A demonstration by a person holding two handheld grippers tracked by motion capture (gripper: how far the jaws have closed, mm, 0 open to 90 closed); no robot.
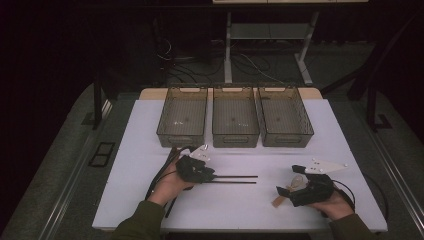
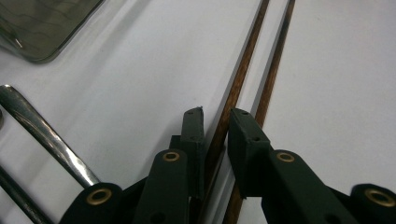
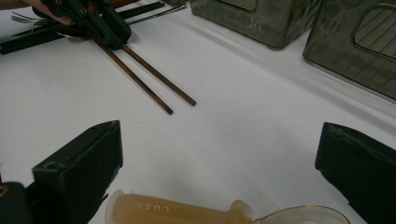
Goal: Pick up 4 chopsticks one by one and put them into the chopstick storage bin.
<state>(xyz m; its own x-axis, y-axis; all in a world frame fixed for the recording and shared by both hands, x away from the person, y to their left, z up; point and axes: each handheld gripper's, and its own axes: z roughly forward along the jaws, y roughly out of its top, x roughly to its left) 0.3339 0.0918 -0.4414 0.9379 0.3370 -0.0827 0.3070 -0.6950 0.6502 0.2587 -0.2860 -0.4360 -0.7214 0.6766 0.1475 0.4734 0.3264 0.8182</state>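
Note:
Two dark wooden chopsticks [image 1: 235, 179] lie side by side on the white table [image 1: 135, 150], pointing right. My left gripper [image 1: 212, 176] sits at their left end. In the left gripper view its jaws [image 2: 217, 114] stand narrowly apart around one chopstick [image 2: 247, 60], and I see no pad pressing on it. The second chopstick [image 2: 278, 60] runs under the right jaw. My right gripper [image 1: 290, 181] rests near the front right, open wide [image 3: 219, 140]. An amber translucent spoon [image 3: 187, 210] lies flat on the table between its jaws, untouched.
Three smoky plastic bins [image 1: 183, 117] [image 1: 235, 117] [image 1: 286, 117] stand in a row at the back. A metal utensil handle [image 2: 42, 135] and a fork [image 3: 18, 18] lie by the left hand. Black cables trail off the table's left front.

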